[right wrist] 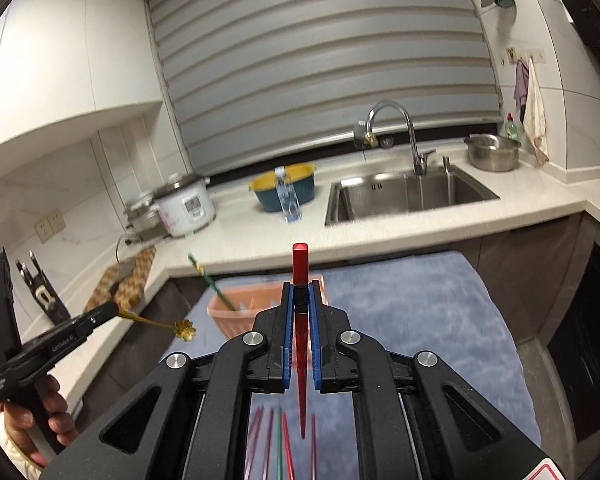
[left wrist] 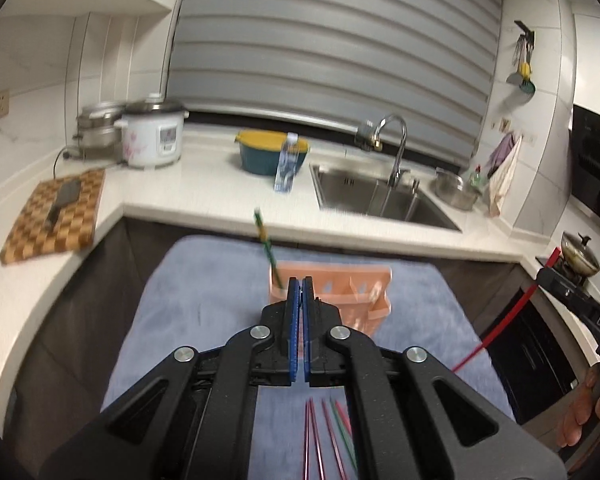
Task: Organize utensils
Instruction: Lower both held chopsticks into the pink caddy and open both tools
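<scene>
A salmon-pink utensil basket [left wrist: 352,300] stands on the blue-grey cloth [left wrist: 204,304], with a green chopstick [left wrist: 266,246] leaning out of its left compartment. My left gripper [left wrist: 301,280] is shut just in front of the basket; the right wrist view shows it [right wrist: 114,309] shut on a gold flower-headed spoon [right wrist: 182,329]. My right gripper [right wrist: 301,288] is shut on a red chopstick [right wrist: 300,272], held upright above the cloth near the basket [right wrist: 240,312]. Several red, pink and green chopsticks [left wrist: 328,440] lie on the cloth below the grippers.
A white counter [left wrist: 220,196] runs behind the cloth with a sink [left wrist: 380,196], faucet, water bottle [left wrist: 287,168], teal and yellow bowl [left wrist: 268,152], rice cooker [left wrist: 154,136] and checkered cutting board [left wrist: 56,216]. A stove with a pan [left wrist: 580,256] is at the right.
</scene>
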Demonstrator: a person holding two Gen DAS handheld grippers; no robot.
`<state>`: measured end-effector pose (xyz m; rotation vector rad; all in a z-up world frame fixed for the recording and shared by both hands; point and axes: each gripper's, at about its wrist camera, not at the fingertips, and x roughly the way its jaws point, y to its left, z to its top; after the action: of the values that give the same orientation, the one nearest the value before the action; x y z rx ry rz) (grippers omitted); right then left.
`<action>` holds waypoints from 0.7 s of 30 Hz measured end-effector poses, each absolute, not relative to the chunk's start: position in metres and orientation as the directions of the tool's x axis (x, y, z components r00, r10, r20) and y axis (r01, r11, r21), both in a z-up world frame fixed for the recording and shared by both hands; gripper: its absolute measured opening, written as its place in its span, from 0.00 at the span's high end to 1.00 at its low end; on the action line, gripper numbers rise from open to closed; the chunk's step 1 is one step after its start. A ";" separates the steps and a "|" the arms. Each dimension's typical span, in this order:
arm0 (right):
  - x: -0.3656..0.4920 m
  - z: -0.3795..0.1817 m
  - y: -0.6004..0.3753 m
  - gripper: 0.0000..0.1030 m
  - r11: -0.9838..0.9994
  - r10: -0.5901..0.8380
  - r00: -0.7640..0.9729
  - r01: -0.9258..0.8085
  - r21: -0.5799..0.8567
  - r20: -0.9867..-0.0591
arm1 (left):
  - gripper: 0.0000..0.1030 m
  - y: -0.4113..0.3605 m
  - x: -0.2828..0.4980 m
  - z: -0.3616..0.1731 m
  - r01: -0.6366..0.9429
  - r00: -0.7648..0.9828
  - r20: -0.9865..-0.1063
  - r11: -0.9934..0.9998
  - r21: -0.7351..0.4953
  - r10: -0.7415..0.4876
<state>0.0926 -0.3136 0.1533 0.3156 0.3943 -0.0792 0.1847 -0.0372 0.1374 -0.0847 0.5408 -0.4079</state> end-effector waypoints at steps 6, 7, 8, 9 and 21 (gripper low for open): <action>0.145 0.183 -0.320 0.93 0.933 -0.018 0.960 0.117 0.340 -0.280 | 0.99 -0.052 0.227 0.150 0.349 0.790 -0.478 0.923 -0.165 -0.384; 0.152 0.185 -0.316 0.93 0.934 -0.018 0.962 0.114 0.339 -0.274 | 0.99 -0.055 0.234 0.149 0.347 0.788 -0.484 0.924 -0.159 -0.380; 0.162 0.187 -0.313 0.93 0.935 -0.019 0.964 0.111 0.337 -0.265 | 0.99 -0.056 0.238 0.148 0.347 0.787 -0.488 0.925 -0.157 -0.378; 0.169 0.188 -0.311 0.93 0.935 -0.020 0.966 0.110 0.337 -0.259 | 0.99 -0.059 0.244 0.146 0.346 0.784 -0.495 0.926 -0.153 -0.375; 0.242 0.135 -0.303 0.93 0.933 0.019 0.933 0.113 0.341 -0.361 | 0.99 -0.075 0.290 0.088 0.334 0.722 -0.598 0.932 -0.140 -0.348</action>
<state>0.2425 -0.3029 0.1347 0.3667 0.3683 -0.0494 0.2900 -0.0754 0.0881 -0.0227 0.6654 -0.3769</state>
